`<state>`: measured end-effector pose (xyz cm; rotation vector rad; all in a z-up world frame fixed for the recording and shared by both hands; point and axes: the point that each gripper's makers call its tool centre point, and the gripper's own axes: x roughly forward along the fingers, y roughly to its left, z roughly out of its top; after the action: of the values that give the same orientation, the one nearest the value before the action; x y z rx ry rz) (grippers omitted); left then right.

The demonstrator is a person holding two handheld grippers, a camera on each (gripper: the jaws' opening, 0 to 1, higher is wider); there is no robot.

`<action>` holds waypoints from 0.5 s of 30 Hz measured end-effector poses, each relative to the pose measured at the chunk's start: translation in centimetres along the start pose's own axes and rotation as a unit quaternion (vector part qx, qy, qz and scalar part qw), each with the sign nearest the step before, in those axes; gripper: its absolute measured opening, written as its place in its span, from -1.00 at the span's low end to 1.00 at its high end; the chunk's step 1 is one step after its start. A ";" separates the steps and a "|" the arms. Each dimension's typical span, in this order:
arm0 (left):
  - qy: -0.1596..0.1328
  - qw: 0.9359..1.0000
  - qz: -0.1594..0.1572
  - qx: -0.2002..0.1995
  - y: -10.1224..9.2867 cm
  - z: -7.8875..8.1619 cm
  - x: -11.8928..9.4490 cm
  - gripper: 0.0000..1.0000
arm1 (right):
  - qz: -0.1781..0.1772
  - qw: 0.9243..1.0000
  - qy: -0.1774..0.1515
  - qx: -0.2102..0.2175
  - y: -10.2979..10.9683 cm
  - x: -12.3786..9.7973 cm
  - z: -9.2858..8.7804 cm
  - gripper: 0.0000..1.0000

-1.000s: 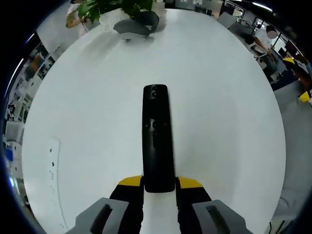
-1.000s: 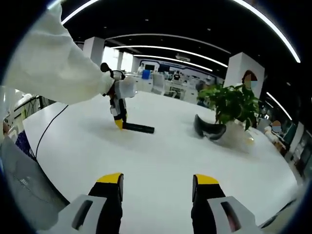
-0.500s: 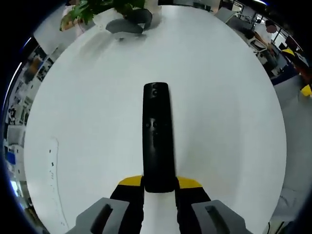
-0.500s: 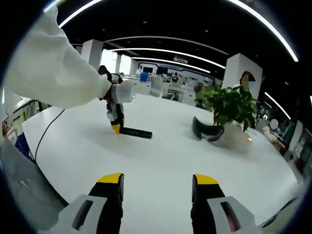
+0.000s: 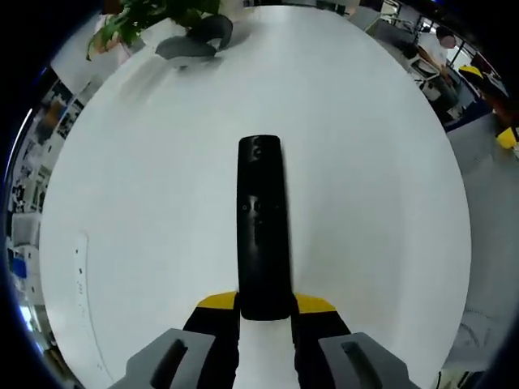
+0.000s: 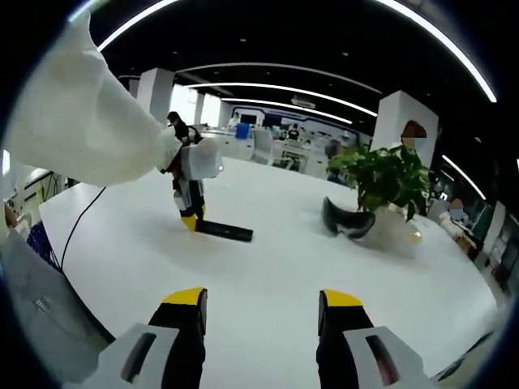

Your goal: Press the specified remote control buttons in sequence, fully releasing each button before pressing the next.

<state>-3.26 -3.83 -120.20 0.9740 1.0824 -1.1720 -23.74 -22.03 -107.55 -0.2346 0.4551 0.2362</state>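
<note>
So the left tongs [image 5: 263, 312] were clamped on the near end of the black remote control [image 5: 262, 227], yellow tips on either side of it, and the remote stuck straight out ahead over the white worktop [image 5: 365, 178]. That left gripper view gave the good look at the remote's face: a round button cluster near the far end and a couple of small buttons around the middle, though I couldn't read any markings. Off at the far edge there was a dark grey headset-looking thing [image 5: 193, 40] next to a leafy plant [image 5: 142, 14]. The right gripper view told a different story: the right tongs [image 6: 261, 312] were spread wide with nothing between them, hovering over bare worktop [image 6: 268, 259]. From there you could see what the left view couldn't, namely the left tongs [image 6: 189, 219] from the outside, pointing down with a white sleeve [image 6: 81, 121] behind them, and the remote [image 6: 223, 231] lying low along the worktop; whether it touched the surface I couldn't tell. The plant [image 6: 388, 177] and headset [image 6: 347, 223] sat off to the right, well apart from the remote, with a cable [image 6: 81, 223] trailing near the sleeve.
</note>
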 end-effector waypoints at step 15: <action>0.016 1.000 0.000 0.008 -2.7 -0.2 -0.1 -0.54 | 0.005 1.000 -0.002 -0.003 0.2 0.0 0.0 0.01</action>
<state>-5.99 -4.00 -120.20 1.0084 1.0989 -1.1710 -23.79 -21.85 -107.58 -0.2372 0.4509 0.2478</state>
